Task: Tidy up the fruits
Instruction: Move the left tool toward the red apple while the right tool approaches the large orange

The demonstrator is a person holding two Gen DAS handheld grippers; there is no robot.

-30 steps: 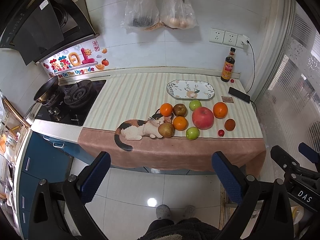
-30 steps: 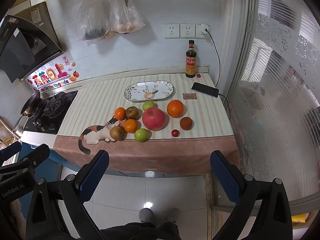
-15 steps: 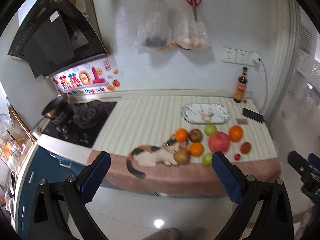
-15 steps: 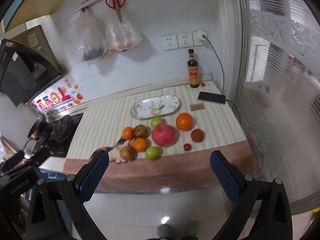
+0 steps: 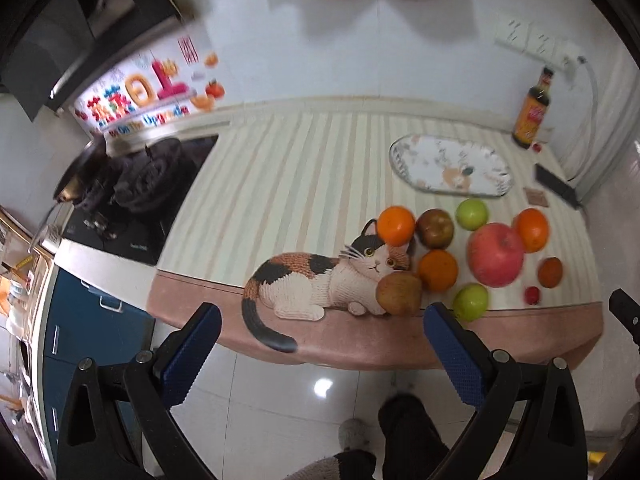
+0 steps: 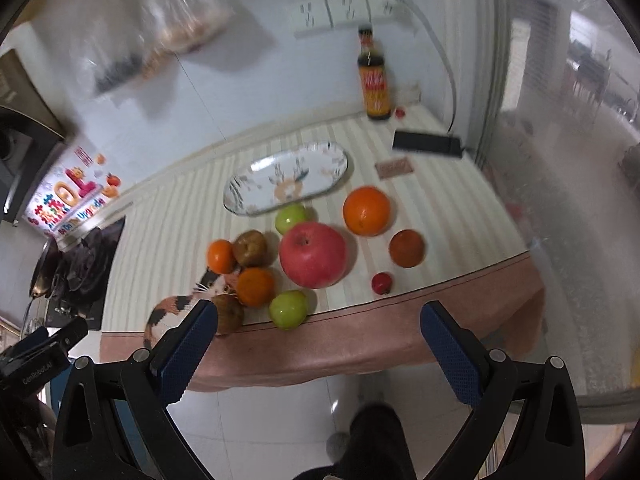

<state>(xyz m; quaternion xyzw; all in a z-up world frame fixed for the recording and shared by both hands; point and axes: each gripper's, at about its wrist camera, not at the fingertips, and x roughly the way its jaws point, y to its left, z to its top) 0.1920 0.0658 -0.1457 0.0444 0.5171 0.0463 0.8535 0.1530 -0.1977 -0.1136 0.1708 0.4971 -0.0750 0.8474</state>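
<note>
In the left wrist view the left tongs hang spread wide and hold nothing, out over the floor in front of the near edge of the table. The fruit sits in a loose cluster on the right half of the striped cloth: a big red apple in the middle, a brown pear at the near left beside the printed cat, a green apple near the front edge, a second green apple farther back, and oranges around them. Beyond the cluster lies the oval plate, bare of fruit, with a dark sauce bottle at the far right by the wall and a gas stove on the far left. In the right wrist view the right tongs are likewise parted wide with nothing between them, held short of the table's near edge. The red apple lies straight ahead, one green apple just nearer, a large orange to the right, a small red fruit near the front, and the plate behind them. A black phone rests at the far right; this view is somewhat blurred.
</note>
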